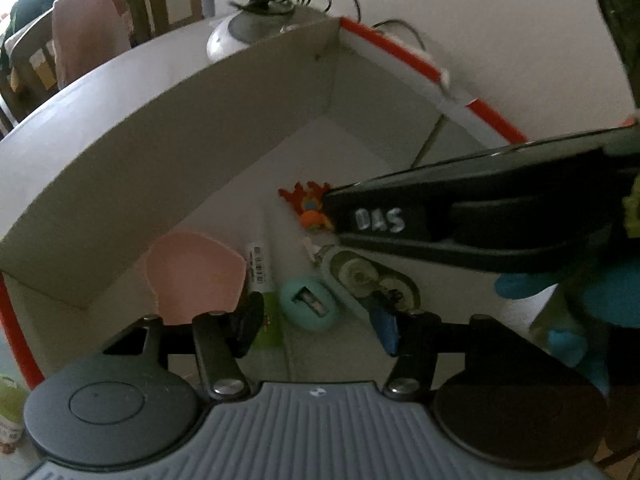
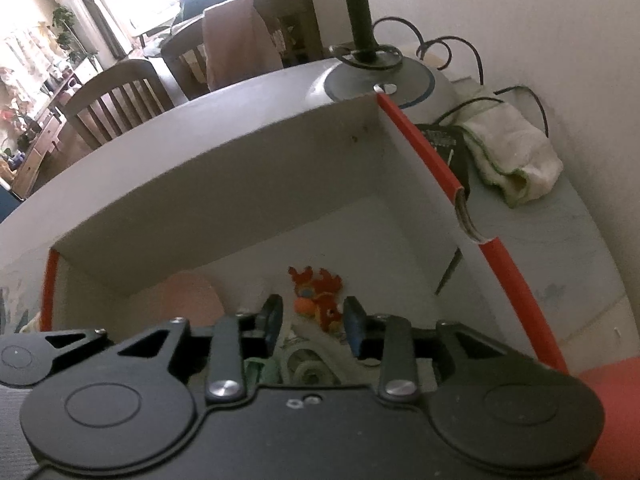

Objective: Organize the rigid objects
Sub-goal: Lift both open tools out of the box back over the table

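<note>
Inside a white cardboard box point(image 1: 208, 152) with red-edged rims, the sorted things are seen lying on its floor. From the left wrist view more of them are shown: a pink scoop-like piece point(image 1: 196, 276) against the left wall, a white-and-green tube point(image 1: 262, 292) with a barcode beside it, a teal oval sharpener point(image 1: 308, 309), a correction tape dispenser point(image 1: 368, 280) and an orange-red flame-shaped figure point(image 1: 308, 206) farther in. The left gripper point(image 1: 316, 328) is held spread above the tube and the sharpener, nothing between its fingers. Across the right of that view the right gripper's black body point(image 1: 460, 220) is laid, marked "DAS" — it hides part of the figure and the dispenser.

From the right wrist view the right gripper point(image 2: 312, 322) is seen with fingers apart and empty, the figure point(image 2: 320, 296) lying just beyond them; the dispenser and sharpener are mostly hidden under its body. Only here are shown a folded white cloth point(image 2: 516, 160) and a black adapter point(image 2: 448, 144) on the table point(image 2: 568, 240) outside the box — and a lamp base point(image 2: 380, 76) with cables behind the far corner.
</note>
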A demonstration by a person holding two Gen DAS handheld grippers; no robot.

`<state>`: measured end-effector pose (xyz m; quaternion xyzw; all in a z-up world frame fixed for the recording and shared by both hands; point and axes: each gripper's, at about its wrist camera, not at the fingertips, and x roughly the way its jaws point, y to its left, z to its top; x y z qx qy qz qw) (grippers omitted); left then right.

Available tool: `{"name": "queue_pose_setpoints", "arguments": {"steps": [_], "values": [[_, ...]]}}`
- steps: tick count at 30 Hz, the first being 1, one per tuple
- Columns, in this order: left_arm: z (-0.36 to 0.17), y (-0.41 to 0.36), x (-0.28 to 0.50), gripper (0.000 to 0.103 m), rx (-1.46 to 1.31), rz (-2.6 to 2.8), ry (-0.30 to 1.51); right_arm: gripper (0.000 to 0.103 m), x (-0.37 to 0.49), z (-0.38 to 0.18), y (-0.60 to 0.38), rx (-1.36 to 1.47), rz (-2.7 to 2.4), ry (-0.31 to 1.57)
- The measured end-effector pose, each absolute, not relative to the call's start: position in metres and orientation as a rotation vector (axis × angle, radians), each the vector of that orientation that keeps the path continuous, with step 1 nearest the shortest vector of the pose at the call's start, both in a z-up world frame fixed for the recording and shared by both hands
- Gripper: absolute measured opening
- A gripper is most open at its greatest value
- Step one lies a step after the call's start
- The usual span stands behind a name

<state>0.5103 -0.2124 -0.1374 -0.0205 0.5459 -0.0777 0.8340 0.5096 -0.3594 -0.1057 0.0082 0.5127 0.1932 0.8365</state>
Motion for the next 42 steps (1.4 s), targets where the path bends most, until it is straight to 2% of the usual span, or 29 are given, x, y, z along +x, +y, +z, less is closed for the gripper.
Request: {"name": "queue_pose_setpoints", "arguments": {"steps": [10, 15, 31, 34, 42], "values": [[-0.107, -0.214, 0.491, 0.057, -0.049, -0.161, 1.068, 0.048, 0.489, -0.082, -0.355, 0.015, 0.445, 1.044], [-0.09, -0.205, 0.478, 0.057, -0.071, -0.137, 1.023, 0.057, 0.472, -0.071, -0.35, -0.012, 0.465, 1.01], [-0.046, -0.149, 0.397, 0.057, -0.137, -0.124, 0.906, 0.078, 0.411, -0.029, -0.34, 0.004, 0.476, 0.911], [-0.04, -0.136, 0.38, 0.066, -0.141, -0.12, 0.885, 0.082, 0.396, -0.022, -0.334, 0.017, 0.48, 0.896], [-0.026, -0.09, 0.334, 0.067, -0.168, -0.102, 0.846, 0.095, 0.347, -0.004, -0.308, 0.028, 0.543, 0.816]]}}
